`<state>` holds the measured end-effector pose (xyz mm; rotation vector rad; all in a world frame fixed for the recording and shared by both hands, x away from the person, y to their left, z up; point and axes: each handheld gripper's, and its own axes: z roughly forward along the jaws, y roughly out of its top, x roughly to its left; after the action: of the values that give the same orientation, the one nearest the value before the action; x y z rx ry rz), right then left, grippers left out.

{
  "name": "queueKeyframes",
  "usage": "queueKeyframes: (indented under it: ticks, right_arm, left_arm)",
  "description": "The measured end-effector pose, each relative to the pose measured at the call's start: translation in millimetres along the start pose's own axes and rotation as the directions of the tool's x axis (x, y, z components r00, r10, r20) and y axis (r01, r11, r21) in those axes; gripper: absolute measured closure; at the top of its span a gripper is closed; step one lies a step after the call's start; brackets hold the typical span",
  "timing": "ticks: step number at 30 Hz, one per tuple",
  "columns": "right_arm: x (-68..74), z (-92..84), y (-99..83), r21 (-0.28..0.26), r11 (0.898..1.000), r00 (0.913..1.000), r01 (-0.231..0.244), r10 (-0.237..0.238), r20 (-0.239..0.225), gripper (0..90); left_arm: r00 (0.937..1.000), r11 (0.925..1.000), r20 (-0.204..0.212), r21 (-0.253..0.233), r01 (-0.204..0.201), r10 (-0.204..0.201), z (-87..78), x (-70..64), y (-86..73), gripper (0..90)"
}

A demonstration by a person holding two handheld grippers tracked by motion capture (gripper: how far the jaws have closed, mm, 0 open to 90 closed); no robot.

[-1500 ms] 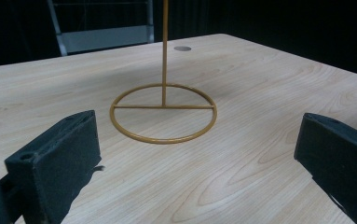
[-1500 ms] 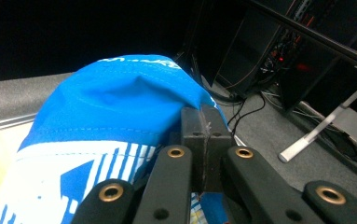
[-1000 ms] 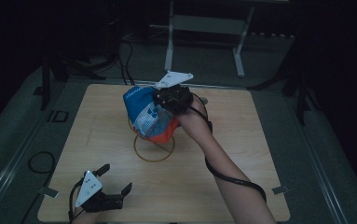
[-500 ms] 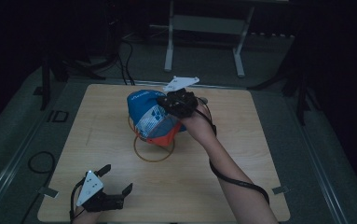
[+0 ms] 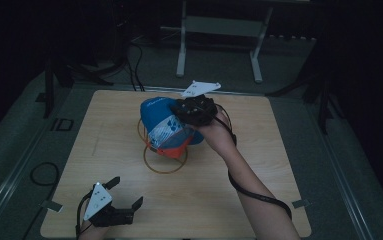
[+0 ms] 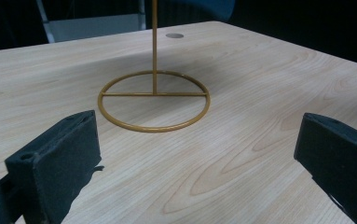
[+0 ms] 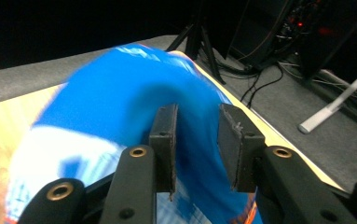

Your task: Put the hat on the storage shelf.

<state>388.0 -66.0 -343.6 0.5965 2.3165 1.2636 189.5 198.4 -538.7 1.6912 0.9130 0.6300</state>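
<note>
1. The blue cap point(image 5: 165, 127) sits on top of the gold wire stand point(image 5: 165, 159), about mid-surface point(image 5: 259, 165).
2. Right tool point(image 5: 191, 111) is right up against the cap's far right side. Its jaws have just been opening, gap showing, cap fabric behind them, not pinched.
3. Left tool point(image 5: 116, 196) hangs at the near left edge, released, jaws wide, nothing in it.

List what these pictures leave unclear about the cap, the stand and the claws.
- Cap: blurred in the right gripper view, print unreadable; from the high view too small to read.
- Stand: its post is cut off by the top edge of the left gripper view; in the high view the cap hides its top.
- Right claw: its jaws have just been opening; blur hides any touch with the cap.
- Left claw: jaw tips cut off at the bottom edge.
</note>
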Motion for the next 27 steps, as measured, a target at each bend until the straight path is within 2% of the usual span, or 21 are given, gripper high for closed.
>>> queueKeyframes:
  ticks: [14,20,27]
  right_arm:
    - [-3.2,-6.0,-5.6,0.003,1.000,1.0000,-0.009,0.009,0.004,60.4]
    - [-4.7,-13.1,-8.4,-0.026,0.999,0.9994,-0.035,0.035,-0.008,47.1]
    - [-5.9,-19.4,-13.1,-0.023,0.999,0.9985,-0.046,0.046,-0.031,35.3]
  left_arm:
    - [1.0000,1.0000,0.004,0.002,-0.002,0.002,1.5,-1.5,-0.4,0.6]
    - [1.0000,1.0000,0.008,-0.002,0.003,-0.003,1.6,-2.1,-0.4,0.6]
    - [0.9999,0.9999,0.008,-0.007,0.008,-0.008,1.2,-2.0,-0.7,0.6]
